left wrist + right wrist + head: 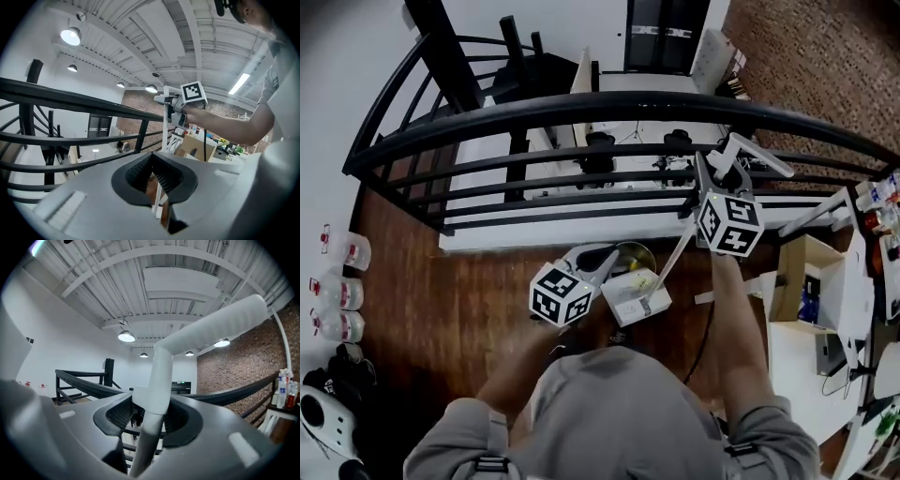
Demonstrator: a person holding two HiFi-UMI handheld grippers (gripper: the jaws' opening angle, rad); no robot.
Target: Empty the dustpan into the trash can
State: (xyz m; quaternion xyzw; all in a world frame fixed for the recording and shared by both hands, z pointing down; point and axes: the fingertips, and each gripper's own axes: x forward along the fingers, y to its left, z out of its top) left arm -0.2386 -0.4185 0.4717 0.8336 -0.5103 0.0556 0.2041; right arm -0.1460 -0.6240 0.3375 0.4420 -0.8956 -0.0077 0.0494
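dustpan parked at the can's rim, right side doing all the work

starting closest in: the left gripper (157, 186) has its jaws pinched nearly together, just a thin slit, and nothing between them that i can see. you only get floor and a white pole through the gap. the right gripper (151, 414) is clamped on the dustpan handle (161, 373), jaws snug on both sides of the white tube just below the bend.

the dustpan (636, 298) hangs low in front of the person, and the trash can (646, 251) sits right behind it on the far side. the two overlap in the head view. the handle's long axis runs from the pan up and to the right into the right gripper, so my guess is the tip has to swing the pan forward, away from the body, over that opening. the left gripper is nearer the can's left edge.

hard to call: whether the pan is over the rim or just short of it, what the yellowish bit in the pan is, and most of the can's body. past it is only the black railing (609, 108).
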